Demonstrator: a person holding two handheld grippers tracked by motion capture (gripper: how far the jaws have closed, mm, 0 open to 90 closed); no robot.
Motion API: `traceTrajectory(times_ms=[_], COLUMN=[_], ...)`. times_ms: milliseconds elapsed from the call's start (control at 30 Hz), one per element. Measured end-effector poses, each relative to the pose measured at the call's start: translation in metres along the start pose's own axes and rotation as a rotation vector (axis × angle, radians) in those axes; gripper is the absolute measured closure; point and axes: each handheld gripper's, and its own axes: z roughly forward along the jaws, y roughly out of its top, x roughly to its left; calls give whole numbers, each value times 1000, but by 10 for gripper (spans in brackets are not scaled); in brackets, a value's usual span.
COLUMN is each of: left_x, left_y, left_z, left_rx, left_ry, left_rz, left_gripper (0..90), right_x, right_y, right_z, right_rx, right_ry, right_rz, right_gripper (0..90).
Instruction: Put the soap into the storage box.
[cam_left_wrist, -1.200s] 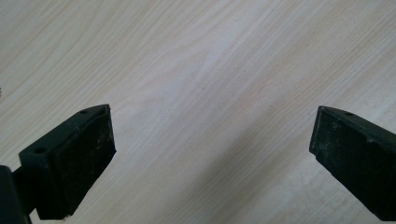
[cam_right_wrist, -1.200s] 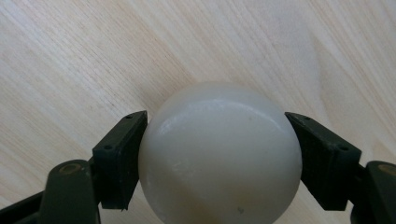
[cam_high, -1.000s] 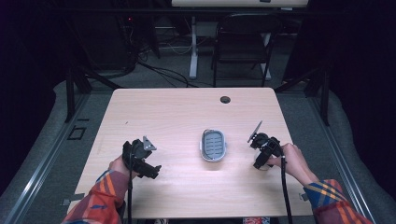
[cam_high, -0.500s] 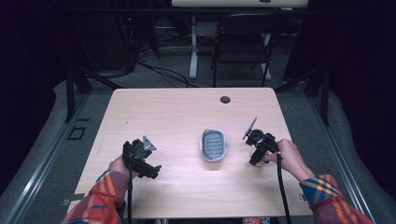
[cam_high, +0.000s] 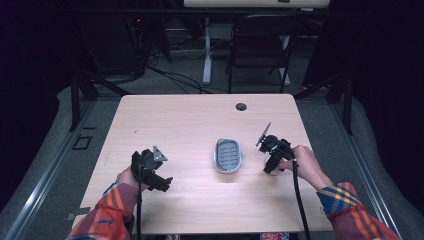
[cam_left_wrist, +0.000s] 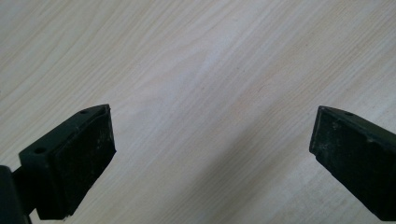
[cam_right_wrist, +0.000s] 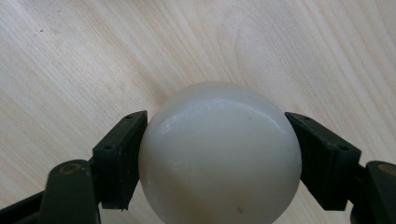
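Jaws of the right gripper (cam_right_wrist: 219, 154) are clamping a smooth white ball (cam_right_wrist: 219, 154) (no long axis) right of the grey oval tray (cam_high: 228, 155); the left gripper (cam_left_wrist: 210, 140) is gaping wide, empty, left of it.

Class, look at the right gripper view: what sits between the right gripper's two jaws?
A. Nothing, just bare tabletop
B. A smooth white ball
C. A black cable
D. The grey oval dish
B. In the right gripper view a smooth white ball fills the gap, with both jaws of the right gripper pressed against its sides above the wooden table.
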Motion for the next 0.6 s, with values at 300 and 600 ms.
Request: traceTrajectory(times_ms=[300,600], left_x=[0,0], left_y=[0,0], left_z=[0,0], left_rx=[-1,-3], left_ry=[-1,-3], left_rz=[1,-1], left_gripper=[2,2], right_x=[-1,-3], right_y=[6,15], right_z=[1,-3], right_rx=[-11,-2], right_ry=[2,1], right_rz=[7,-10], right_gripper=[243,244])
